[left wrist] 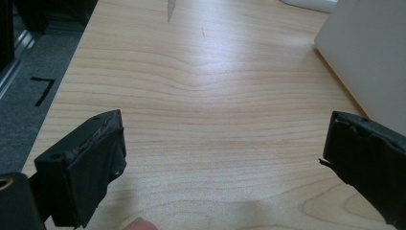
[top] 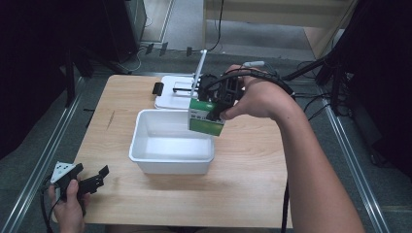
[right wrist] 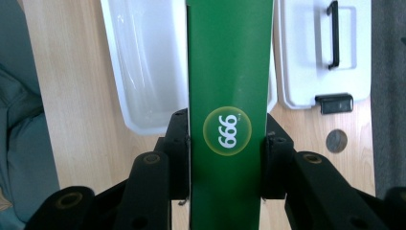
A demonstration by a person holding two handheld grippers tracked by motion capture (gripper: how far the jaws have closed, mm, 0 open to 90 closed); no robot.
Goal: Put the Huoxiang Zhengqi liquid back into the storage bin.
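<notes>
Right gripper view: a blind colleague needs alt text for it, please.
The right hand-held gripper clamps a tall green cardboard box between its black jaws, above a white plastic tub on a light wooden table. A white lid with a black handle lies beside the tub.

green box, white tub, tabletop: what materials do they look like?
Green box: likely printed cardboard, smooth satin, with flat faces, crisp folded edges and a round 999 logo. White tub: looks like moulded plastic, glossy, slightly translucent, with rounded corners and a rolled rim. Tabletop: light wood or wood-look laminate, with printed-looking grain and a soft sheen.
</notes>
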